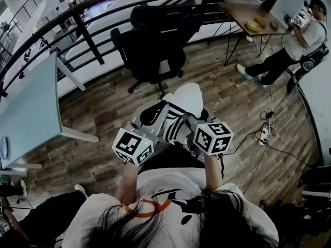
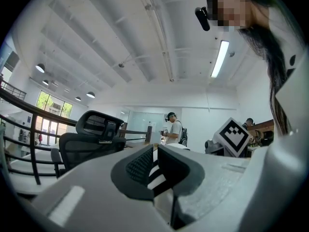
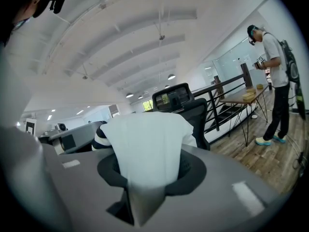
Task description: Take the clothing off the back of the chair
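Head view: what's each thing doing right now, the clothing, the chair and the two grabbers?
Clothing: white with black stripes, held up in the air by both grippers, off the chair.
Chair: upright on the floor, apart from the clothing, nothing hanging on its back.
Left gripper: shut on the striped part of the clothing.
Right gripper: shut on the white part of the clothing.

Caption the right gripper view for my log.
Right hand-held gripper shut on a white garment; black chair and a standing person behind.
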A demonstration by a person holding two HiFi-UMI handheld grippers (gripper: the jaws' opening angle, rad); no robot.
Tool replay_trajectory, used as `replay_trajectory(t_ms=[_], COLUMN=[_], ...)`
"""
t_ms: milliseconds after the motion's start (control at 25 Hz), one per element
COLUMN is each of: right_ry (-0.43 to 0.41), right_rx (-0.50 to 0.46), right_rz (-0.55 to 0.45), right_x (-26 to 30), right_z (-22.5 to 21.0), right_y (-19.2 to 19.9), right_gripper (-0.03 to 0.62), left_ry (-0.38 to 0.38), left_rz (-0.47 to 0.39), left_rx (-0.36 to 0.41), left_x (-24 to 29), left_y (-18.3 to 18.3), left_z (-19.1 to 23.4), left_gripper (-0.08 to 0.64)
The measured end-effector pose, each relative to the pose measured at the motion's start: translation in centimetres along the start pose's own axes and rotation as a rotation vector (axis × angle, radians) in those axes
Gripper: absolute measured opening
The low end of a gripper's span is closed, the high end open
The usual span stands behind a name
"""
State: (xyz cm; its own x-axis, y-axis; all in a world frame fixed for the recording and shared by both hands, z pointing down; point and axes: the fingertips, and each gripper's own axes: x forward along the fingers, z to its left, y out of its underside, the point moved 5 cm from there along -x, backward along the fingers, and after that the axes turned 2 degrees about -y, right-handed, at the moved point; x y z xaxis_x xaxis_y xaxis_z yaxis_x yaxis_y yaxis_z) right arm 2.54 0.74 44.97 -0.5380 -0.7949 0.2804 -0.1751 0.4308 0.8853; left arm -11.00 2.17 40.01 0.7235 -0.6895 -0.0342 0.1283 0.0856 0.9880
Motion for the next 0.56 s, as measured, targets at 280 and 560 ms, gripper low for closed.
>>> replay_trajectory(t_ms=[280, 560], right_ry=[0.014, 0.036], right_rx=[-0.012, -0.042], right_rz=[0.007, 0.006], right_x=[-0.1, -1.0], right_z=[0.1, -0.5], right_y=[0.5, -0.3], right_gripper=[0.169, 0.169], left_ry=[0.013, 0.058], left_rz=[0.012, 0.000], left_rx=[0.002, 0.003], left_x=[0.2, 1.5], left_y=[0.4, 0.3], left_z=[0.0, -1.3], left_gripper=[0.009, 0.009])
